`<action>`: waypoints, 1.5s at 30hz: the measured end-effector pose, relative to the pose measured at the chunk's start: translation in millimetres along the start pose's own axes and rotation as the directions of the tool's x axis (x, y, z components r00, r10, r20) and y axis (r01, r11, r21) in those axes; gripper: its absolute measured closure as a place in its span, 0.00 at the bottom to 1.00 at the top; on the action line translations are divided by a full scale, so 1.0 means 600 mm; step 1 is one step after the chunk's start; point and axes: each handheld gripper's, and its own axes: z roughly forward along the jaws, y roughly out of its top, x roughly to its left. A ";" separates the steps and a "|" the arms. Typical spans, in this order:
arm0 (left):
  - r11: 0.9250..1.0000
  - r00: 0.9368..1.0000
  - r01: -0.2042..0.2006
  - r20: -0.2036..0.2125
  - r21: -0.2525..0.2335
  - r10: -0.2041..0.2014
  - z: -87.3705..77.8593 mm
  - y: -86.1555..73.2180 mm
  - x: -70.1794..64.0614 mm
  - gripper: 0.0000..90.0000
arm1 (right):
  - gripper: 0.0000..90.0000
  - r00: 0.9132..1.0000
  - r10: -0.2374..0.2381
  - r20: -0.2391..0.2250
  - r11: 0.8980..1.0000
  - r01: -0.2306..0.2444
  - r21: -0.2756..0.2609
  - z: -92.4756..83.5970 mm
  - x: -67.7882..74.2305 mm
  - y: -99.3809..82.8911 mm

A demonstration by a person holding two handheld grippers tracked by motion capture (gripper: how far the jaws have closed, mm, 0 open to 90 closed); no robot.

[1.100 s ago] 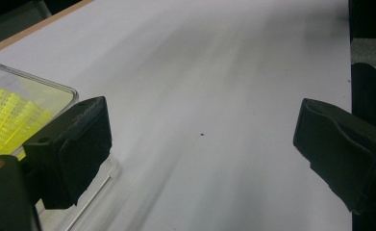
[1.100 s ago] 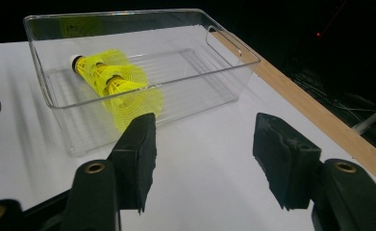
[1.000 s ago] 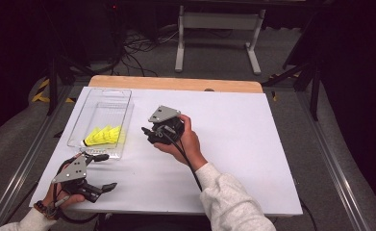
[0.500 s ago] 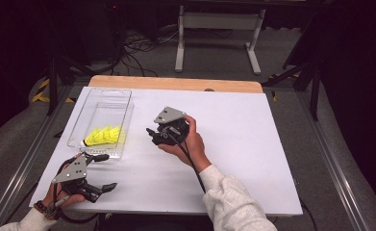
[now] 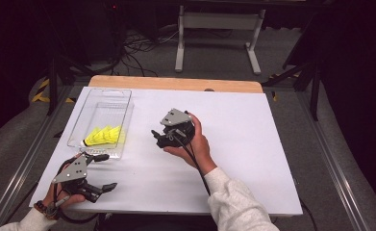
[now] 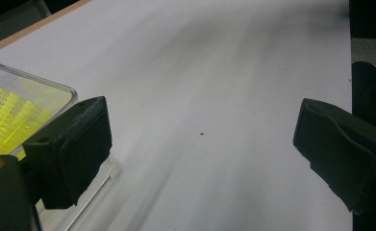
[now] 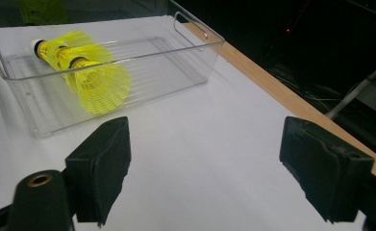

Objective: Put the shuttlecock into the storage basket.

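Shuttlecocks (image 5: 103,136), yellow ones, lie in the clear bin (image 5: 123,103) on the table (image 5: 253,144), corks pointing left. Right hand-held gripper (image 5: 157,138) sits just right of the bin, jaws just opened wide, nothing between them. Left hand-held gripper (image 5: 109,186) is nearer, spread and empty.

Yellow shuttlecocks (image 5: 105,136) in clear bin (image 5: 109,95)

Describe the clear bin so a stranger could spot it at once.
On the white table, look to its far left part. There sits the clear plastic bin, long and shallow. Nothing else there is see-through, and it holds yellow shuttlecocks at its near end.
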 end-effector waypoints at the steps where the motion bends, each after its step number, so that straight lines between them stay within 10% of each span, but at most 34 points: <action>1: 1.000 1.000 0.000 0.001 0.001 0.000 0.000 0.000 0.000 0.08 | 0.19 1.000 0.000 0.003 1.000 0.000 -0.003 -0.001 -0.001 -0.001; 45: 1.000 1.000 -0.013 -0.011 -0.001 0.013 -0.003 0.001 0.000 0.08 | 0.05 0.995 -0.019 0.093 0.997 0.026 -0.076 -0.068 -0.015 -0.038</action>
